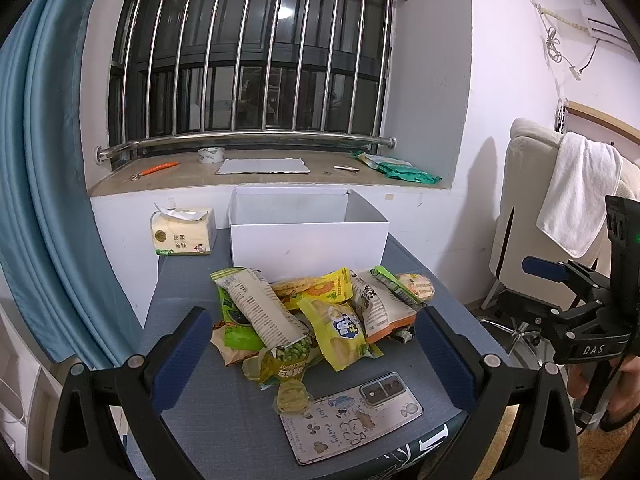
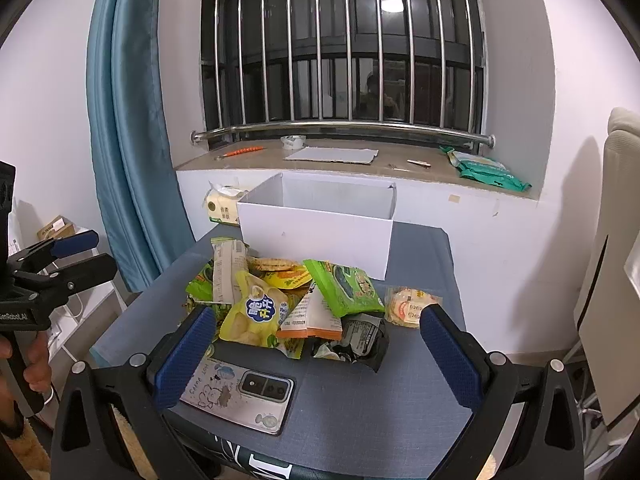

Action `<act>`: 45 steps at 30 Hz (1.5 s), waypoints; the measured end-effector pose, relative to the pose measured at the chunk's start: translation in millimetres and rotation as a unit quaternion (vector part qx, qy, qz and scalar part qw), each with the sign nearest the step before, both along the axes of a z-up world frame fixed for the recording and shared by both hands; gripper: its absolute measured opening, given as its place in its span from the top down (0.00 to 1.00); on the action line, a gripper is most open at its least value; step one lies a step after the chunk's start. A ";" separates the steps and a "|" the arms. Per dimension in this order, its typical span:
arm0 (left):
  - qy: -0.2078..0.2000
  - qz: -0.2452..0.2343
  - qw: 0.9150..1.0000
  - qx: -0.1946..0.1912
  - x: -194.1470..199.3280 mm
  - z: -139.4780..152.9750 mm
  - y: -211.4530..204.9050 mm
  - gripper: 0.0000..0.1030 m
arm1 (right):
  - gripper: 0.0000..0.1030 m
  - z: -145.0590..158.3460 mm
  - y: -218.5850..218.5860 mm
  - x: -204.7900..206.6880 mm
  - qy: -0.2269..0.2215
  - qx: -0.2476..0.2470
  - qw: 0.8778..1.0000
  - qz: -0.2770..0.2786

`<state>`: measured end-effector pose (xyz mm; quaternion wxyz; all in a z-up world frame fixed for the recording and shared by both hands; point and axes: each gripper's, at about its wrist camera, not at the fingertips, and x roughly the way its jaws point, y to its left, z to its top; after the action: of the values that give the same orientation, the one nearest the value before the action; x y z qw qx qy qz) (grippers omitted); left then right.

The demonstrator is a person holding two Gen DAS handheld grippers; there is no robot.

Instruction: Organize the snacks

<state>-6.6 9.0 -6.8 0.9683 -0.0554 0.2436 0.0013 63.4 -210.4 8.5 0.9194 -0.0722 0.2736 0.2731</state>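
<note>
A pile of snack packets [image 1: 308, 312] lies on the grey table [image 1: 224, 420], in front of an open white box [image 1: 308, 240]. The pile [image 2: 296, 300] and box [image 2: 316, 232] show in the right wrist view too. A yellow packet [image 1: 340, 332] [image 2: 252, 316] lies at the pile's front, a round cracker pack [image 2: 408, 306] at its right. My left gripper [image 1: 312, 356] is open and empty, just short of the pile. My right gripper [image 2: 316, 348] is open and empty, near the pile's front.
A phone in a cartoon case [image 1: 352, 416] [image 2: 240, 396] lies on the table before the pile. A tissue pack [image 1: 182, 232] stands left of the box. A windowsill [image 1: 260, 176] holds tape and paper. A chair with a towel [image 1: 576, 188] is at right.
</note>
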 end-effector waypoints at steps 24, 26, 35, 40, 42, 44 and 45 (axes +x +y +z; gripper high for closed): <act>0.011 0.014 1.000 -0.011 -1.2 -12.8 12.6 0.00 | 0.00 -65.6 42.7 94.6 0.050 -0.053 0.997 -0.012; 0.014 0.017 1.000 -0.014 -1.0 -16.2 15.7 0.00 | 0.00 -72.5 49.6 111.0 0.048 -0.058 0.997 -0.019; 0.021 0.031 0.999 -0.023 -3.1 -24.9 27.3 0.00 | 0.60 -100.9 70.8 157.5 0.065 -0.097 0.993 -0.026; 0.031 0.037 0.998 -0.032 1.9 -32.0 34.4 0.00 | 0.82 -86.6 56.1 152.4 0.067 -0.062 0.996 -0.025; 0.039 0.040 0.998 -0.039 8.3 -36.0 36.6 0.00 | 0.88 -74.3 46.5 144.7 0.055 -0.043 0.997 -0.027; 0.048 0.044 0.997 -0.044 16.7 -40.8 38.3 0.00 | 0.88 -62.4 37.8 138.2 0.048 -0.013 0.999 -0.021; 0.054 0.045 0.996 -0.046 21.1 -43.0 38.6 0.00 | 0.88 -54.8 33.3 132.8 0.037 -0.004 0.999 -0.021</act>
<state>14.6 47.6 -49.8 0.9492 -0.1110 0.2922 0.0367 196.2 -177.2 -46.3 0.9137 -0.0601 0.3102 0.2554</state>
